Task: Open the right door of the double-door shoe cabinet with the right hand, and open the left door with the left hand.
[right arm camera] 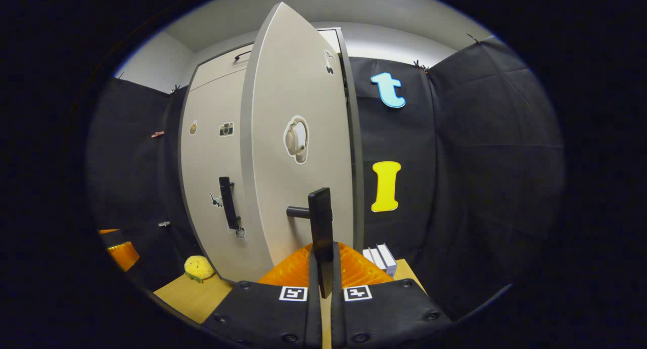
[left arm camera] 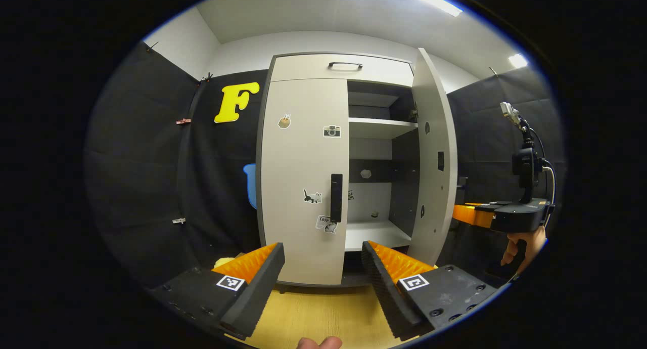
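Right gripper (right arm camera: 323,268) clamps right door's handle (right arm camera: 321,222); left gripper (left arm camera: 323,268) wide open, empty; left door (left arm camera: 303,177) rigid, grab its bar handle (left arm camera: 336,198).

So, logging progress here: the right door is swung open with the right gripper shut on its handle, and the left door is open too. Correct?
Not quite: the left door is closed, as the left gripper view shows. The right door is open, with the right gripper shut on its handle.
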Tool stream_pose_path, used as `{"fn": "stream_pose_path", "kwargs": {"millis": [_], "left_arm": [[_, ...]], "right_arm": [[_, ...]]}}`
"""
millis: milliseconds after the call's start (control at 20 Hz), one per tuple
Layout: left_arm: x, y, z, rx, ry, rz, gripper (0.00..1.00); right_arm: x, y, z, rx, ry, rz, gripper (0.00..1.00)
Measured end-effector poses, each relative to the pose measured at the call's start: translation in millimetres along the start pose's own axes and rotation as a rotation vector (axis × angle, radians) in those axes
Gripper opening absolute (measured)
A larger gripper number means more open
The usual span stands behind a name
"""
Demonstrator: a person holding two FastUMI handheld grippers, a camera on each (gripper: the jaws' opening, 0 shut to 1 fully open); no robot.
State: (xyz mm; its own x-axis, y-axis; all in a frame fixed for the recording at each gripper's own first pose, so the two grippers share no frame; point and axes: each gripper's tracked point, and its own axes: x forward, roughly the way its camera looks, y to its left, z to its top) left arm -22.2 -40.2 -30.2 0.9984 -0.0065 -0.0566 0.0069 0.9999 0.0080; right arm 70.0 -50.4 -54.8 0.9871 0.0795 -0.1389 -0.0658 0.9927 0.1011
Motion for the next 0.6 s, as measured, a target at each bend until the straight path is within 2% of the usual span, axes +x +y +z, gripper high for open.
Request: {"fn": "stream_pose_path", "kwargs": {"millis": [200,350,450,600], "left_arm": [[1.9,-15.4,1.7,0.004,-0.003,-0.016,0.95],[3.5,-26.7,4.3,0.008,-0.009,-0.024,0.95],[5.2,-31.5,6.0,0.006,-0.012,-0.026,0.95],[6.7,-38.5,7.1,0.011,-0.005,-0.029,0.98]], "right_arm": [[-4.4,-34.4,4.3,0.026,0.001,-0.017,0.11],[-6.5,-65.2,7.4,0.017,-0.008,-0.085,0.11],[-3.8,-64.2,9.2,0.058,0.001,-0.050,0.05],[-5.0,-66.8,5.8,0.054,0.006,-0.049,0.06]]}}
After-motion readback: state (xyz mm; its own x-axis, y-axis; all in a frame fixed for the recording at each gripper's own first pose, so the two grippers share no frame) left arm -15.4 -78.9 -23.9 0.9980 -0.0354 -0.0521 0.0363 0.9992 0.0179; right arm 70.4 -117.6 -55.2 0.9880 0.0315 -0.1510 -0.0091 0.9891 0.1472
